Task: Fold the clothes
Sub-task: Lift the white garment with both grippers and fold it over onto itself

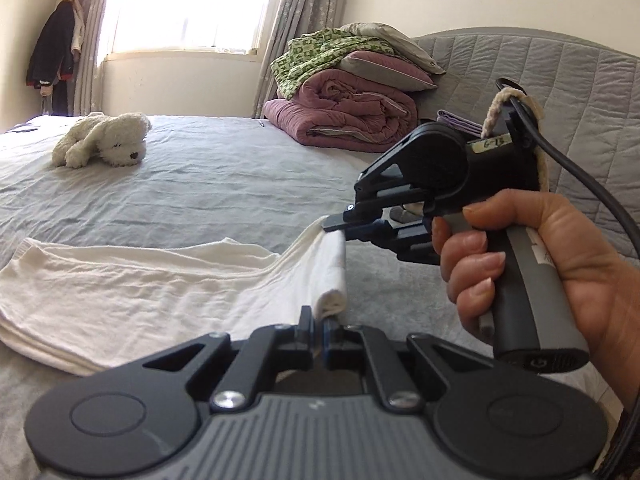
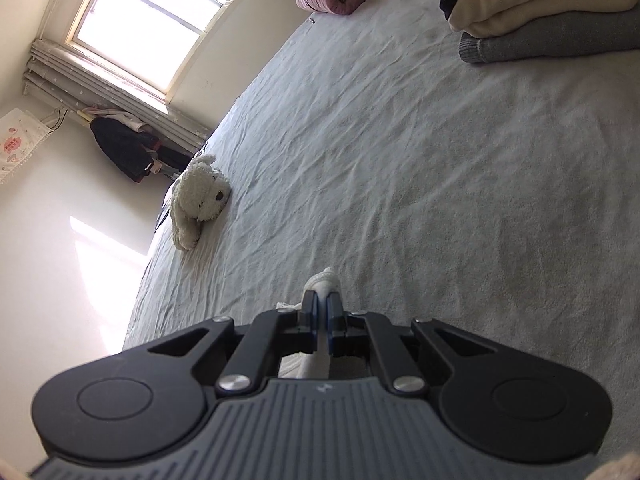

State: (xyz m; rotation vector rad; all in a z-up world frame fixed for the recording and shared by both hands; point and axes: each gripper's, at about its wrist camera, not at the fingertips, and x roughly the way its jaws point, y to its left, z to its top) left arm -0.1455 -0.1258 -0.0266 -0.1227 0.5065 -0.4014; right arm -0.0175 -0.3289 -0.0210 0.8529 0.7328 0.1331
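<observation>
Pinching one end of a white garment (image 1: 132, 280), the left gripper (image 1: 319, 320) has its jaws pressed together on the cloth. The right gripper (image 1: 340, 224), held in a hand (image 1: 540, 264), clamps the same raised edge farther along. The rest of the garment lies folded flat on the bed (image 1: 224, 184), well short of the plush dog (image 1: 104, 140). Folded quilts (image 1: 344, 116) sit by the headboard (image 1: 560, 76), behind the dog.
</observation>
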